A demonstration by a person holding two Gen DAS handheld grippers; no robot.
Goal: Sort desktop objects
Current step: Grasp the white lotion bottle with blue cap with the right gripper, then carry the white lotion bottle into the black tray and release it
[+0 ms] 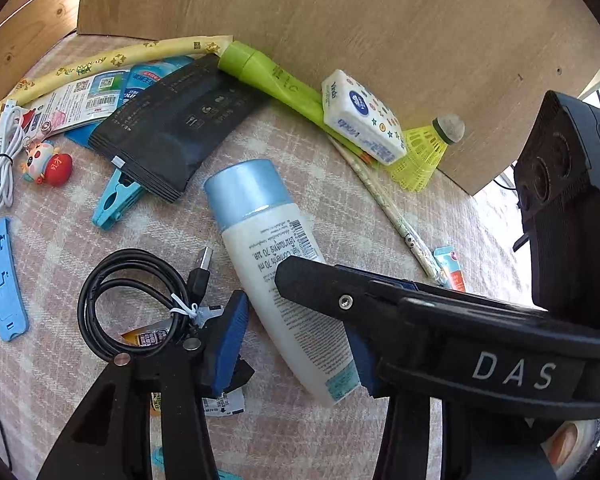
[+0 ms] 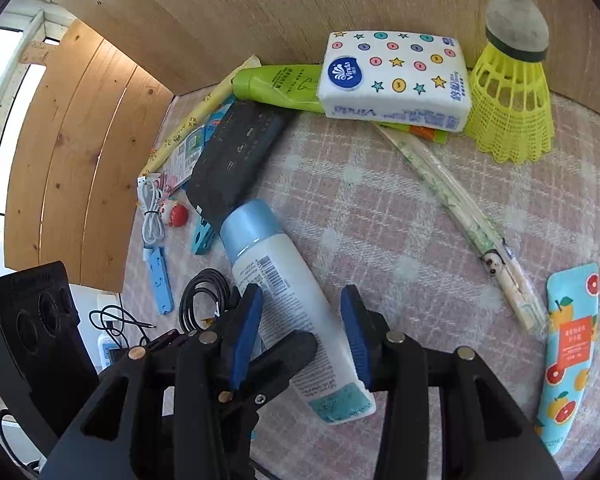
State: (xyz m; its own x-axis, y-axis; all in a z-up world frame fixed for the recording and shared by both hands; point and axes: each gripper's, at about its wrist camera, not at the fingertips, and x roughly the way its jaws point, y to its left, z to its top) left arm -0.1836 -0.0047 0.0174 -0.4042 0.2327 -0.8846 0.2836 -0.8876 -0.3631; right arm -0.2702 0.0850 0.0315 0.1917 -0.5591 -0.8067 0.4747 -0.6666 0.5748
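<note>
A white bottle [image 1: 272, 248] with a pale blue cap lies slanted over the checked pink cloth [image 1: 328, 184], cap toward the back. My left gripper [image 1: 296, 328] straddles its lower half, and both blue pads [image 1: 232, 332] rest against its sides. The right gripper [image 2: 302, 300] is shut on the same bottle [image 2: 284, 280], one pad [image 2: 356, 340] on each side. In the left wrist view, a black finger [image 1: 340, 300] of the right gripper crosses over the bottle. The right wrist view shows a left finger [image 2: 288, 356] lying over the bottle's left edge.
A tissue pack [image 2: 396, 80], yellow shuttlecock [image 2: 512, 108], green tube [image 1: 268, 72] and black packet [image 1: 172, 128] line the wooden back board [image 1: 340, 20]. Wrapped chopsticks [image 2: 460, 216], a fruit-print tube [image 2: 568, 360], coiled black cable [image 1: 120, 300], blue clip [image 1: 112, 204] and white cable [image 1: 4, 160] lie around.
</note>
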